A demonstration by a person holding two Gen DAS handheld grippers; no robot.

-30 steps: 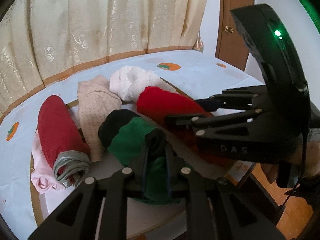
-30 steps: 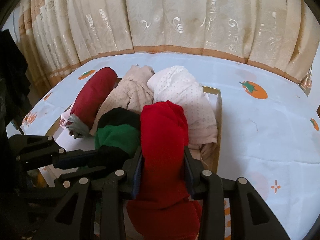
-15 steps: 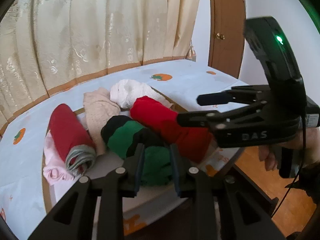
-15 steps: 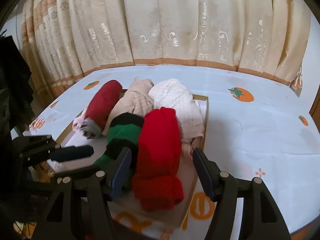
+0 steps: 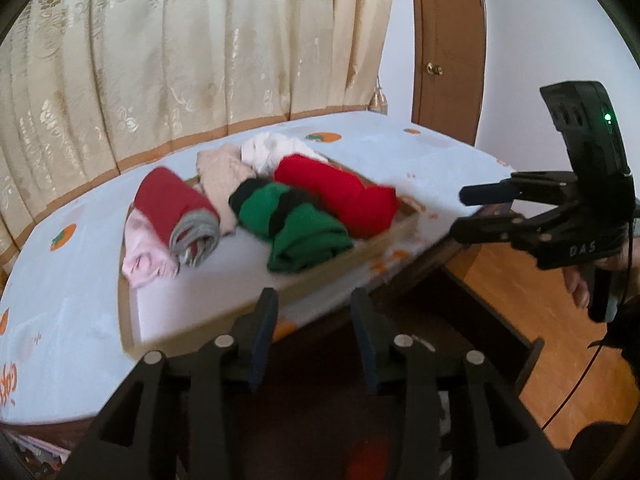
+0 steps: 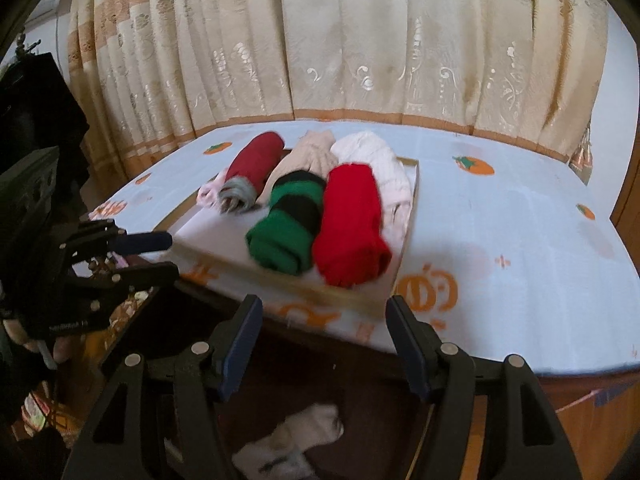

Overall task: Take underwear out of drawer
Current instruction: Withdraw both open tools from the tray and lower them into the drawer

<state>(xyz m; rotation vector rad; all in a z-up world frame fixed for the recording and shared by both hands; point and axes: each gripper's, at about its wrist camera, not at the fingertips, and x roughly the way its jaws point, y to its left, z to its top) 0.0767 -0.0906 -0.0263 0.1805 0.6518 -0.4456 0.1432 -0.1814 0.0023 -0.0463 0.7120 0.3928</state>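
Underwear rolls, six approx., are laid in a shallow wooden tray on the bed's pale blue fruit-print sheet: bright red knit roll, green-and-black roll, dark red roll w/ grey band, plus beige, white and pink ones. Nothing is gripped. The left hand-held gripper is seen w/ jaws opening and nothing between them; the right hand-held gripper is spread wide, also bare. The release step appears finished; next, prob. a reach down into the dark wooden drawer is called for. Only the right wrist view shows a whitish garment left in the drawer; only the left wrist view shows a brown door.
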